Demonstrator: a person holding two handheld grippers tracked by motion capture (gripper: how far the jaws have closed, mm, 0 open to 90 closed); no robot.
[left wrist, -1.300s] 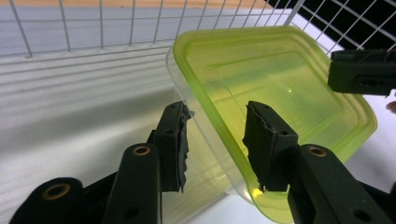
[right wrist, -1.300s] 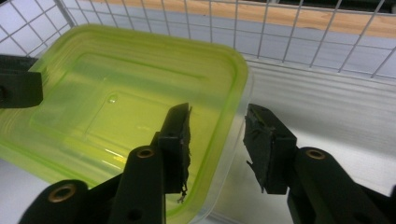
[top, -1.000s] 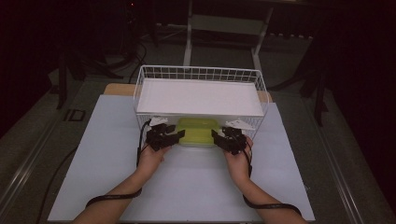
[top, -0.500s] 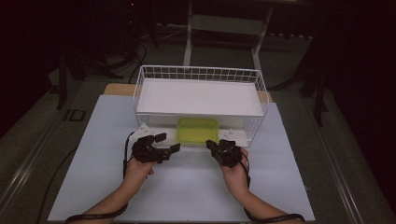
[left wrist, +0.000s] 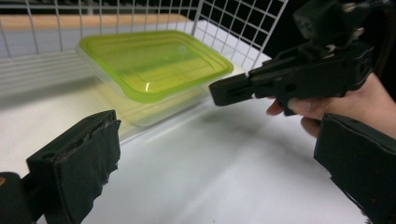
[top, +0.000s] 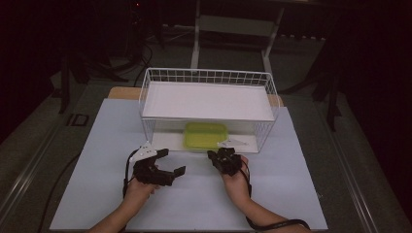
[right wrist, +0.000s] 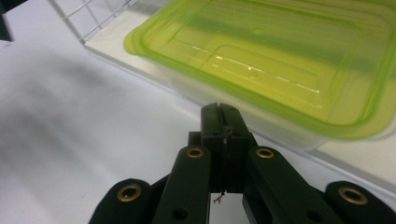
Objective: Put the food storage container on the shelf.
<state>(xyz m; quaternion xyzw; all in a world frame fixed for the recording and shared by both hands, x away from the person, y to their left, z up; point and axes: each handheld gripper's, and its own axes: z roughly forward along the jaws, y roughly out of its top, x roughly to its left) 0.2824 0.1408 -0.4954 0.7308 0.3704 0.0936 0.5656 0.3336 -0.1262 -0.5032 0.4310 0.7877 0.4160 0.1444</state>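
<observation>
A clear container with a lime-green lid (top: 205, 135) sits on the floor of a white wire rack (top: 209, 76), under the rack's white shelf. My left gripper (top: 171, 161) hovers over the white mat in front of the rack's left half, open and holding nothing. In the left gripper view its pads (left wrist: 79, 158) stand wide apart, with the container (left wrist: 154, 60) ahead of them. My right gripper (top: 217, 156) is shut and empty, just in front of the container. In the right gripper view its closed tips (right wrist: 223, 121) point at the container's near edge (right wrist: 280, 56) without touching it.
The rack stands at the far middle of a white mat (top: 194, 208) on the table. Its front is an open side; wire mesh (left wrist: 233, 23) closes the others. A small white tag (top: 232, 142) lies by the container. The right gripper (left wrist: 243, 88) shows in the left gripper view.
Both grippers have drawn back from the container's sides toward the person. The container stays under the shelf.
</observation>
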